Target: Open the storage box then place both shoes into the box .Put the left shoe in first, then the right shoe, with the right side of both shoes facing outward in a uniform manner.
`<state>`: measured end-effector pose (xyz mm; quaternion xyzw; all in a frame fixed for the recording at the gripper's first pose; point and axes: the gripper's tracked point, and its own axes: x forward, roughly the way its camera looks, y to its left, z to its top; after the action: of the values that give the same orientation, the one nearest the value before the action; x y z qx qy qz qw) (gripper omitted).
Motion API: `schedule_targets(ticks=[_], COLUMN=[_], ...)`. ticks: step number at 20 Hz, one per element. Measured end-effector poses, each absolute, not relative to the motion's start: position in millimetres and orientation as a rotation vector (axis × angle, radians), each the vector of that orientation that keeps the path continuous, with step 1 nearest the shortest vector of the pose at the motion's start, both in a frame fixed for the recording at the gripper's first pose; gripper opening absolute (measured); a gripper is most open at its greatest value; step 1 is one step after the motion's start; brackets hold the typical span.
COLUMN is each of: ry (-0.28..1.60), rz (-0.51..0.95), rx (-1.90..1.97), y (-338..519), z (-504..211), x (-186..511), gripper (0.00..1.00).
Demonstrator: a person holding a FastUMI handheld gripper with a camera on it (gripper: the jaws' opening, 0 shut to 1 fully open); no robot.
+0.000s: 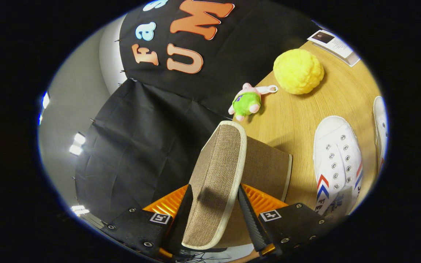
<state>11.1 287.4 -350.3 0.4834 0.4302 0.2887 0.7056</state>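
Observation:
My gripper (210, 210) is shut on the lid (216, 171) of the storage box, a brown woven panel with a pale trimmed edge. Both fingers press its sides, and the lid stands lifted and tilted up between them. The box body (269, 168), of the same brown fabric, sits just behind the lid on the wooden table (291, 117). A white lace-up shoe (336, 160) with red and blue stripes lies to the right of the box. The second white shoe (380, 128) shows partly, farther right.
A yellow fluffy ball (298, 71) and a small green and pink plush toy (247, 102) rest on the table beyond the box. A white card (333, 42) lies at the far corner. Black cloth walls the booth on the left.

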Motion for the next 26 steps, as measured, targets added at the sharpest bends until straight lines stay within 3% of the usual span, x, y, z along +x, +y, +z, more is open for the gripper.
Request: schedule_targets(ticks=[2,11,13,19,20,23,26], ry=[0.938,0.864,0.829,0.897,0.903,0.915,0.944], rz=[0.662,0.619,0.646,0.629,0.620,0.618,0.646], rx=[1.071,1.096,1.147,1.074,1.080,1.114,1.091], y=[288.8,282.8,283.0,292.1,292.9,299.1,308.3], z=[-345.9,-343.5,-329.1,-344.5,-347.0,-348.7,-345.2], x=[9.9,20.6,22.2,12.4,12.2,10.3,2.0], gripper=[0.69,0.20,0.14,0.12,0.13,0.31,0.29])
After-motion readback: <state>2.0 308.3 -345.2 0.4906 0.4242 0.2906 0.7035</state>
